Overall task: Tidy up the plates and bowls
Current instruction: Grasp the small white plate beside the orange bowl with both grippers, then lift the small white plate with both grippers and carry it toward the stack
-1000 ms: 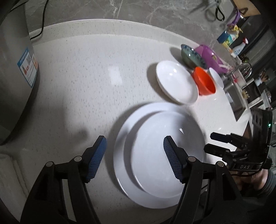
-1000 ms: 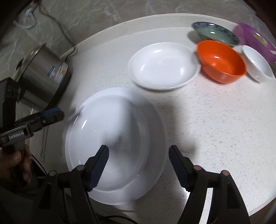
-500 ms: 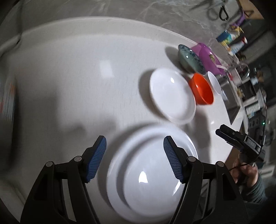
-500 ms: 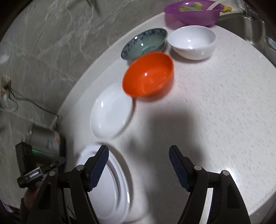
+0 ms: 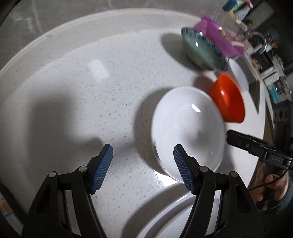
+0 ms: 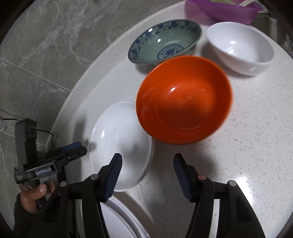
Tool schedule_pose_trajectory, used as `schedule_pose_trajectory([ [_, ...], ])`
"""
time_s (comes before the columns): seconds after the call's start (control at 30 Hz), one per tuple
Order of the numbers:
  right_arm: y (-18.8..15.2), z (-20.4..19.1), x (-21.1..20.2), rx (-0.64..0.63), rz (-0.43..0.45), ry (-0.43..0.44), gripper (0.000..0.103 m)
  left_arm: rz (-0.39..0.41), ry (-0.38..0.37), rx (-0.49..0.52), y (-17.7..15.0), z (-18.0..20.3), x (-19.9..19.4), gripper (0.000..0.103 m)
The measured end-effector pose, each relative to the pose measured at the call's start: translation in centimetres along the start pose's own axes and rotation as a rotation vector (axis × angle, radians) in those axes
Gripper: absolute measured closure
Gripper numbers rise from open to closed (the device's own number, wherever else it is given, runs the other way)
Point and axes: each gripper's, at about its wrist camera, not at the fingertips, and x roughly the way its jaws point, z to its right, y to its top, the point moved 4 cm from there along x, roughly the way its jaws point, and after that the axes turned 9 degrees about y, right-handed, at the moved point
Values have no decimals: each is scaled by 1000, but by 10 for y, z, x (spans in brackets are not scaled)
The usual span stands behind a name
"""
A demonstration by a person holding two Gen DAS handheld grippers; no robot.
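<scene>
A white deep plate (image 5: pixel 188 131) (image 6: pixel 119 144) lies on the round white counter (image 5: pixel 91 91). Beyond it stand an orange bowl (image 5: pixel 227 102) (image 6: pixel 183 106), a blue-patterned green bowl (image 5: pixel 203 49) (image 6: pixel 164 42) and a small white bowl (image 5: pixel 238 75) (image 6: pixel 239 47). Two stacked white plates (image 5: pixel 174 216) (image 6: pixel 119 219) show at the bottom edge. My left gripper (image 5: pixel 142 164) (image 6: pixel 69 153) is open and empty, hovering by the deep plate's left rim. My right gripper (image 6: pixel 147 174) (image 5: pixel 252 144) hovers before the orange bowl; its jaws are closing with nothing held between them.
A purple bowl (image 5: pixel 219 40) (image 6: pixel 219 9) with food scraps sits behind the bowls, near a sink (image 5: pixel 256 91). A grey marble wall (image 6: pixel 45 55) curves behind the counter. A person's hand (image 6: pixel 34 194) holds the left gripper.
Both grippers have swung away from the stacked plates toward the deep plate and the bowls. The stack now sits at the bottom of both views. The right jaws have narrowed.
</scene>
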Motion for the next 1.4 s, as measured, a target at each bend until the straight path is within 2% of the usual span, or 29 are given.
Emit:
schedule_pose_trajectory([
  [0.1, 0, 0, 10, 11, -22, -12, 48, -13, 9, 0, -4, 6, 12, 37],
  [0.3, 7, -2, 20, 16, -14, -30, 53, -5, -24, 5, -1, 10, 22, 39],
  [0.37, 11, -2, 25, 18, -22, -35, 58, -3, -23, 2, 3, 13, 22, 46],
  [0.47, 11, -1, 28, 21, -26, -36, 69, -6, -15, 11, 5, 17, 21, 63],
  [0.5, 11, -2, 29, 17, -30, -36, 73, -9, -17, 20, 6, 19, 22, 73],
  [0.57, 11, -2, 30, 17, -36, -33, 79, -9, -11, 29, 5, 23, 22, 76],
  [0.63, 10, -2, 32, 16, -43, -30, 88, -11, -9, 35, 5, 28, 24, 85],
  [0.7, 11, -3, 35, 11, -48, -28, 90, -11, -12, 37, 4, 32, 25, 86],
  [0.73, 11, -5, 37, 7, -48, -29, 91, -12, -14, 42, 4, 35, 25, 90],
  [1.17, 12, -9, 33, -15, -55, -43, 93, -11, 3, 45, 1, 36, 19, 90],
  [1.4, 16, -24, 15, -33, -39, -26, 93, 23, -1, 38, 1, 34, -15, 90],
])
